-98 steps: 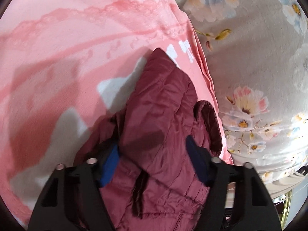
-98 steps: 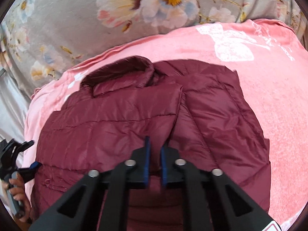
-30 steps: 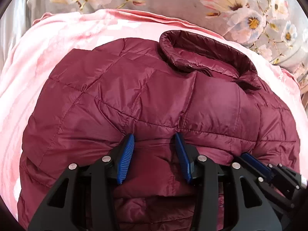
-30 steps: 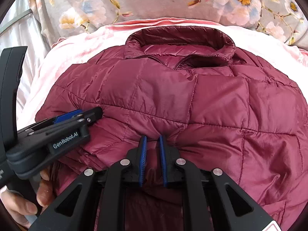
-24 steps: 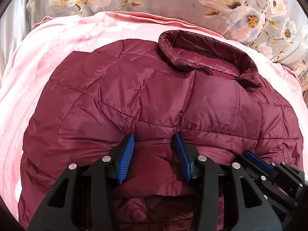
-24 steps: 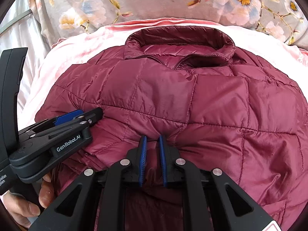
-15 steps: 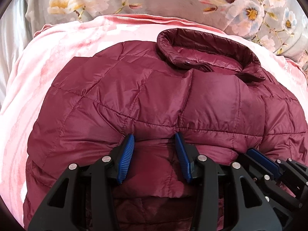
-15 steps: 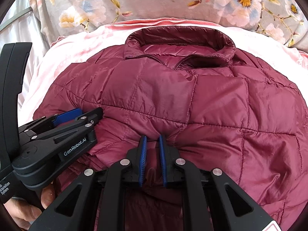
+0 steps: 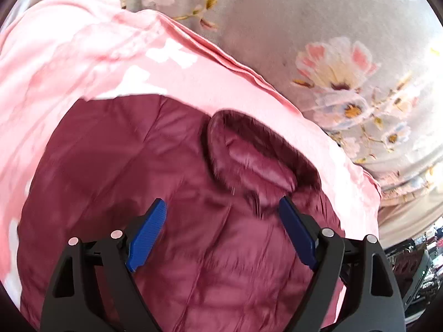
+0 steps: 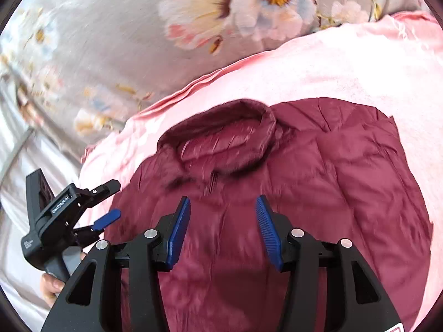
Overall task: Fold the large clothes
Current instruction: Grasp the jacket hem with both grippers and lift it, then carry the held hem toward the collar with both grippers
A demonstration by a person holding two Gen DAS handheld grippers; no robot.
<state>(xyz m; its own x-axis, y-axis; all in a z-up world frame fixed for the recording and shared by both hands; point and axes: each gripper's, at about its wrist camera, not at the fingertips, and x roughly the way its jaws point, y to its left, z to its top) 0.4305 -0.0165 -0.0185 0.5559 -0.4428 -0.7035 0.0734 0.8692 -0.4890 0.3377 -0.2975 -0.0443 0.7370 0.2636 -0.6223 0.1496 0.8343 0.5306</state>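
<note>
Lying across the pink blanket (image 9: 91,55), which in turn covers the grey floral bedspread (image 9: 318,22), the maroon puffer jacket (image 10: 318,193) forms a compact folded bundle with quilted panels facing up. Its long axis runs from the near hem edge, under both cameras, toward the collar (image 10: 221,141); the collar points away from the operator, toward the floral bedspread beyond the blanket's far edge.

Both tools are released. The left gripper (image 9: 221,229) has its blue pads spread wide with only jacket surface visible between them, and nothing is clamped. The right gripper (image 10: 223,229) is likewise spread apart above the chest panel, holding nothing. In the right wrist view the left gripper (image 10: 109,202) appears at the jacket's left side, over the blanket, with its jaws parted.

Probable faults from this state:

1. Spring-back. Padded fill resists creasing, so the unrestrained folded layers may puff up and open.
2. Layer slip. The shell fabric looks slick (note the sheen on the panels); a later pinch that takes only the top layer could drag it off the layers beneath.
3. Blanket capture. A low grasp near the jacket's edge could catch the blanket as well.
</note>
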